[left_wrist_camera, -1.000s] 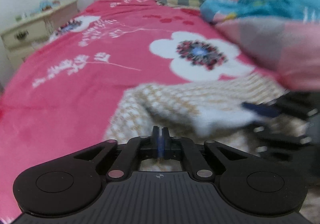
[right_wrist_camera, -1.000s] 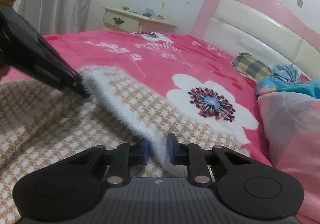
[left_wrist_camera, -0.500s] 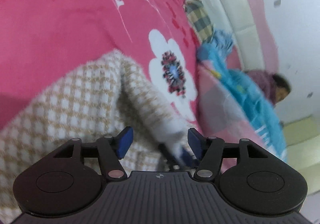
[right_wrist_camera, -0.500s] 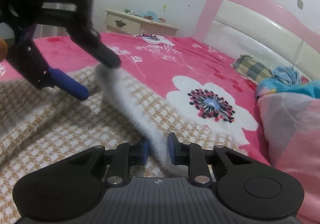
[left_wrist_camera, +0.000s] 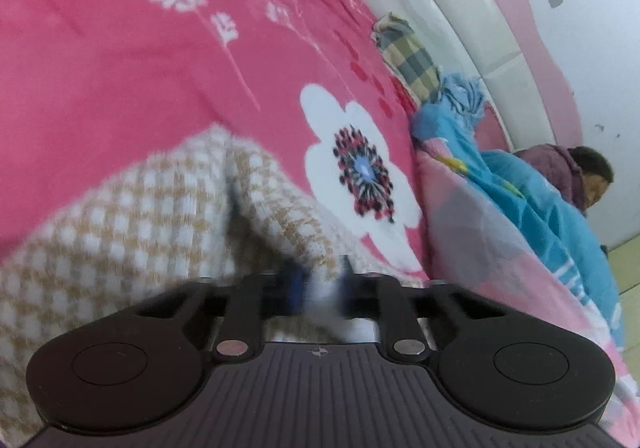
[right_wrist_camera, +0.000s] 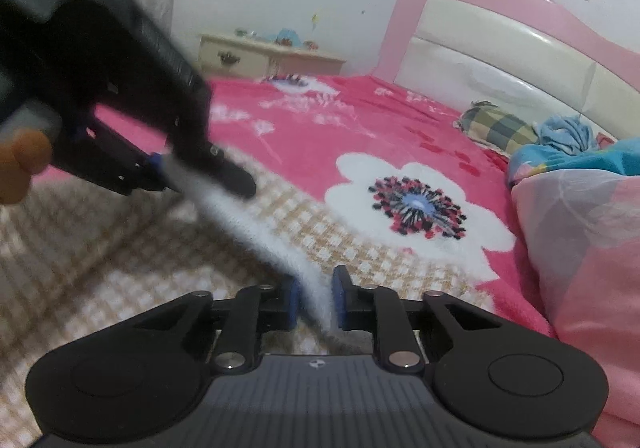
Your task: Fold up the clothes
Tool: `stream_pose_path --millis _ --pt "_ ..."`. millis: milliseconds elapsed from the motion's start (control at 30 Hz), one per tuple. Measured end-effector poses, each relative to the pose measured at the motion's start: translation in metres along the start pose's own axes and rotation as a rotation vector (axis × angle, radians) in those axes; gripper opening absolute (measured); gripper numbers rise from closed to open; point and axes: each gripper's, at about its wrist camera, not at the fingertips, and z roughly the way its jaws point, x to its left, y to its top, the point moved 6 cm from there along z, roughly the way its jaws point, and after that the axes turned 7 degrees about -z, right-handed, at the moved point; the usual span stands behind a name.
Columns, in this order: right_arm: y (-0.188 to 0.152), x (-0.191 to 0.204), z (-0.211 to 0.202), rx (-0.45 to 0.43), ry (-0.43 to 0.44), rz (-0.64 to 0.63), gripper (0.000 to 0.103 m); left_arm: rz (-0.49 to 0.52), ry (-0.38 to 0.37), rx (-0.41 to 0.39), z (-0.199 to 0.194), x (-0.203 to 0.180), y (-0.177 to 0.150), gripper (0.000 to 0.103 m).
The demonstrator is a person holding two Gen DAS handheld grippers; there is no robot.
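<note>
Both tongs pinching down on the white edge of the checked knit.

Left gripper (left_wrist_camera: 320, 294), gaping half a second ago, is now closing on the white trim of the beige-and-white checked sweater (right_wrist_camera: 132, 260), cloth between its blurred jaws; it rolled over to reach it. Right gripper (right_wrist_camera: 314, 298) is closing tighter on the same trim, which runs from its jaws up-left to the left one. Judgement: edge secured at two points, ready to lift or fold over. Sweater lies under and ahead of both tongs on a pink floral blanket (right_wrist_camera: 360, 119). Beyond: padded headboard (right_wrist_camera: 500, 59), checked pillow (right_wrist_camera: 496, 125), pink-and-blue bedding to the right (right_wrist_camera: 592, 248), bedside cabinet (right_wrist_camera: 260, 57) far left.
</note>
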Motion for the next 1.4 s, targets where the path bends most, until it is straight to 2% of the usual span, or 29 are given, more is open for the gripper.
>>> stream_pose_path --millis 133,233,300,433,467,567,667,733,800,867,967,1000,1067,1133,1233,1333,1400 --pt "0.012 0.000 -0.005 -0.031 0.029 0.053 0.015 0.101 0.012 -0.031 -0.008 -0.011 0.016 0.010" --pt "-0.002 0.011 0.014 0.046 0.072 0.023 0.015 0.167 0.114 0.007 0.001 0.005 0.010 0.011" --pt "-0.004 0.015 0.017 0.055 0.068 0.004 0.015 0.201 0.184 0.032 0.013 0.019 0.001 0.014" --pt "-0.005 0.013 0.013 0.069 0.087 0.002 0.015 0.257 0.183 0.018 0.012 0.020 -0.007 0.019" --pt "-0.006 0.011 0.009 0.075 0.097 0.007 0.016 0.298 0.197 0.015 0.010 0.018 -0.012 0.022" --pt "-0.014 0.003 -0.003 0.094 0.123 0.031 0.026 0.423 0.249 0.013 0.008 0.008 -0.021 0.028" --pt "-0.023 -0.008 -0.013 0.100 0.158 0.108 0.038 0.463 0.267 0.017 -0.008 0.000 -0.022 0.035" --pt "-0.025 -0.015 -0.024 0.085 0.178 0.156 0.045 0.500 0.265 -0.043 -0.031 -0.009 -0.020 0.038" --pt "-0.024 -0.026 -0.041 0.046 0.180 0.205 0.046 0.540 0.256 -0.132 -0.056 -0.018 -0.017 0.043" --pt "-0.016 -0.040 -0.049 -0.002 0.161 0.266 0.046 0.587 0.222 -0.185 -0.064 -0.026 -0.017 0.043" --pt "-0.001 -0.058 -0.045 -0.047 0.111 0.328 0.046 0.645 0.198 -0.131 -0.032 -0.037 -0.026 0.043" --pt "0.003 -0.061 -0.036 -0.042 0.102 0.332 0.046 0.662 0.199 -0.106 -0.017 -0.039 -0.029 0.043" --pt "-0.001 -0.064 -0.012 -0.002 0.106 0.319 0.045 0.727 0.238 -0.123 0.008 -0.033 -0.034 0.043" --pt "-0.020 -0.068 0.012 0.065 0.081 0.244 0.028 0.748 0.274 -0.151 0.028 -0.011 -0.035 0.045" --pt "-0.033 -0.074 0.014 0.058 0.092 0.227 0.026 0.701 0.190 -0.176 0.021 0.001 -0.035 0.046" --pt "-0.021 -0.071 0.006 0.061 0.052 0.202 0.025 0.693 0.171 -0.174 0.015 0.003 -0.034 0.047" --pt "-0.007 -0.070 -0.001 0.005 0.052 0.221 0.025 0.689 0.167 -0.180 0.012 0.005 -0.035 0.047"
